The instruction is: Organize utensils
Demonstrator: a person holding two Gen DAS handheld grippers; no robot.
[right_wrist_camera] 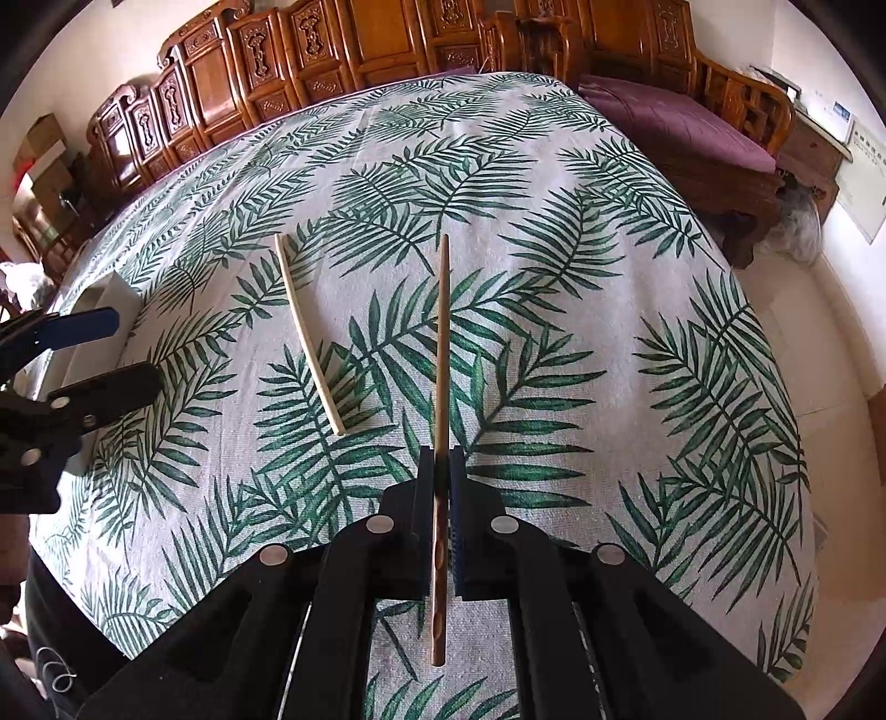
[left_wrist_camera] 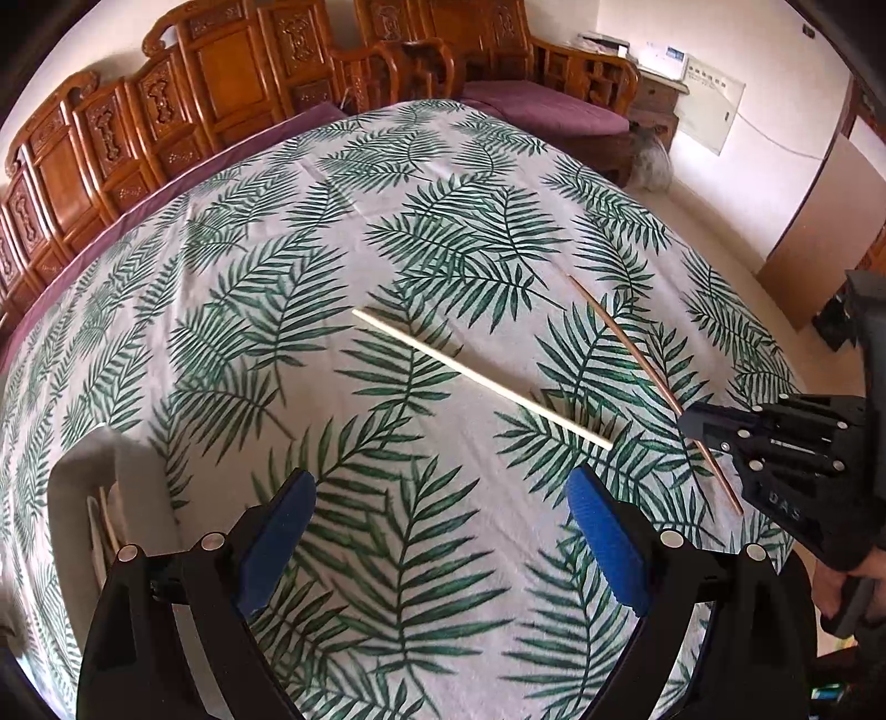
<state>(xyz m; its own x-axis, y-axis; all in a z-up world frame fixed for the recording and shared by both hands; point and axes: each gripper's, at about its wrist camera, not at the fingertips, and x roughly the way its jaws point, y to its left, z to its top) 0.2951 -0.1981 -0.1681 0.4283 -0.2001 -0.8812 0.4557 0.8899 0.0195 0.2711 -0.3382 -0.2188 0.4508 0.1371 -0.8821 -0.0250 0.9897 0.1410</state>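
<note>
- Table (right_wrist_camera: 637, 277) under a palm-leaf cloth; carved wooden chairs (right_wrist_camera: 332, 50) line its far side
- Grey holder (left_wrist_camera: 83, 498) at the table's left edge, pale sticks inside
- Left gripper (left_wrist_camera: 440, 531): jaws wide apart, holding nothing, above the cloth
- Right gripper (right_wrist_camera: 441, 471): jaws clamped on the brown chopstick (right_wrist_camera: 442, 343), pointing forward
- Pale chopstick (right_wrist_camera: 307, 332) lies flat on the cloth, left of the brown one

A palm-leaf tablecloth (left_wrist_camera: 387, 232) covers the counter. Carved wooden benches (right_wrist_camera: 332, 61) line the top of the frame, one carrying a purple cushion (right_wrist_camera: 681, 133). Cardboard boxes (right_wrist_camera: 41, 160), perhaps, sit upper left.
</note>
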